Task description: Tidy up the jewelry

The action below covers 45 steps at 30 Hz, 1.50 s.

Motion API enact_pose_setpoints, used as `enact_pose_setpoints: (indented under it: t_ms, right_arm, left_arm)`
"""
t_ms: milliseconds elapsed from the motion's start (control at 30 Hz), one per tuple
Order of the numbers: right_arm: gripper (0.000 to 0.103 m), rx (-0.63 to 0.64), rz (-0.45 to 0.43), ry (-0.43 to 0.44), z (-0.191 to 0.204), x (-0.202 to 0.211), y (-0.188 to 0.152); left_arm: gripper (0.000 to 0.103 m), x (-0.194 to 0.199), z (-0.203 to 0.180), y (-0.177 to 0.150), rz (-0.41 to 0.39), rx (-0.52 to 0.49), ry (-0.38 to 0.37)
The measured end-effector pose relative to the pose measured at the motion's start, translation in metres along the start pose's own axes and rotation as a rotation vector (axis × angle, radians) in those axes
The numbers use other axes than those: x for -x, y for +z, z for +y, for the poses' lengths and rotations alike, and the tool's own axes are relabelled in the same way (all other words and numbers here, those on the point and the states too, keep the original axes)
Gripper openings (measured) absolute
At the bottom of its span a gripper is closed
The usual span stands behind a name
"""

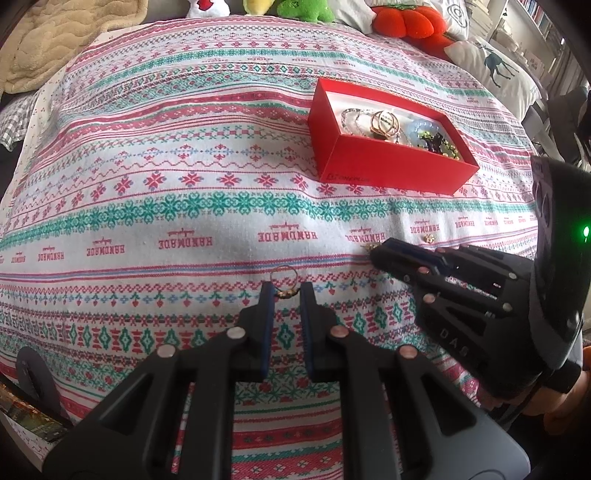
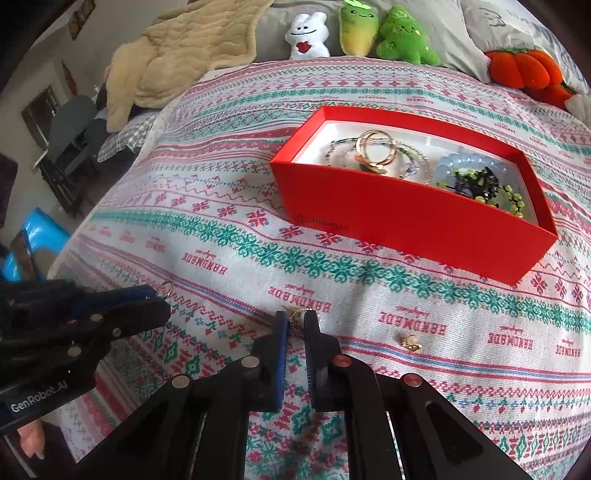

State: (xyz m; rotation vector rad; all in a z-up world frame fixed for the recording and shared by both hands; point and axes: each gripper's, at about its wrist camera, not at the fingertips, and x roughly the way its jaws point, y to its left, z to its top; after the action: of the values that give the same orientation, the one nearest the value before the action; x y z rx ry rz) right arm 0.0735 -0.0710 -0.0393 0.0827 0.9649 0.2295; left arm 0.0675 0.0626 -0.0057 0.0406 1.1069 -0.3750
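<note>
A red box (image 1: pixel 388 162) (image 2: pixel 406 218) on the patterned bedspread holds bangles, bracelets and beads. My left gripper (image 1: pixel 287 291) is nearly shut around a gold ring (image 1: pixel 284 282) lying on the cloth; the ring also shows in the right wrist view (image 2: pixel 167 288). My right gripper (image 2: pixel 296 318) (image 1: pixel 373 251) is nearly shut around a small gold earring (image 2: pixel 295 316) on the cloth. A second gold earring (image 2: pixel 410 341) (image 1: pixel 428 237) lies loose to its right.
Plush toys (image 2: pixel 369 33), an orange pumpkin cushion (image 2: pixel 528 72) and a beige blanket (image 2: pixel 184 51) lie at the far end of the bed. The bedspread (image 1: pixel 166 166) falls away at the left edge.
</note>
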Motion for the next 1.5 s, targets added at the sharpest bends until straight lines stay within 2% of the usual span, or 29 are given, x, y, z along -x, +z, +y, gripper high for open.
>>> enact_pose_setpoints:
  t_ms: [200, 233, 300, 333, 433, 533, 567, 600, 667, 800, 933, 1233, 1333, 1400, 1500]
  right_arm:
    - [0.009, -0.027, -0.026, -0.002, -0.018, 0.012, 0.008]
    - [0.010, -0.023, -0.021, 0.010, -0.018, 0.012, 0.009]
    - [0.018, -0.001, 0.000, 0.048, -0.015, 0.011, 0.008]
    - [0.018, 0.011, 0.013, 0.054, -0.013, 0.010, 0.007]
    - [0.018, 0.058, 0.058, 0.042, -0.007, 0.001, 0.001]
    - [0.021, 0.096, 0.061, 0.027, -0.003, -0.001, -0.003]
    - [0.027, 0.106, 0.065, 0.033, -0.001, 0.000, -0.002]
    - [0.042, 0.118, 0.069, 0.038, -0.001, 0.002, -0.002]
    - [0.062, 0.166, 0.060, 0.029, 0.001, 0.009, -0.004]
    - [0.061, 0.317, 0.069, -0.043, 0.003, 0.013, -0.008]
    - [0.056, 0.390, 0.083, -0.098, 0.002, 0.002, -0.011]
    - [0.043, 0.498, 0.099, -0.053, 0.010, -0.017, 0.001]
    - [0.036, 0.528, 0.096, -0.035, 0.012, -0.021, 0.004]
    - [0.025, 0.555, 0.096, -0.025, 0.015, -0.024, 0.005]
    - [0.019, 0.584, 0.098, -0.021, 0.021, -0.023, 0.002]
  left_arm:
    - [0.015, -0.001, -0.001, 0.000, 0.005, -0.006, 0.002]
    - [0.015, -0.001, -0.002, 0.000, 0.005, -0.007, 0.001]
    - [0.015, -0.002, -0.003, -0.001, 0.007, -0.011, 0.001]
    - [0.015, -0.003, -0.003, -0.002, 0.009, -0.013, 0.001]
    - [0.015, -0.006, -0.006, -0.004, 0.016, -0.019, 0.000]
    - [0.015, -0.008, -0.008, -0.007, 0.022, -0.024, -0.002]
    - [0.015, -0.008, -0.008, -0.008, 0.024, -0.023, -0.003]
    - [0.015, -0.009, -0.009, -0.008, 0.026, -0.023, -0.005]
    - [0.015, -0.010, -0.009, -0.009, 0.030, -0.025, -0.007]
    - [0.015, -0.011, -0.011, -0.009, 0.034, -0.029, -0.015]
    - [0.015, -0.013, -0.012, -0.007, 0.035, -0.032, -0.018]
    - [0.015, -0.024, -0.019, -0.003, 0.052, -0.038, -0.010]
    - [0.015, -0.025, -0.018, -0.002, 0.053, -0.037, -0.008]
    - [0.015, -0.026, -0.020, -0.001, 0.053, -0.038, -0.007]
    - [0.015, -0.026, -0.019, -0.001, 0.052, -0.040, -0.009]
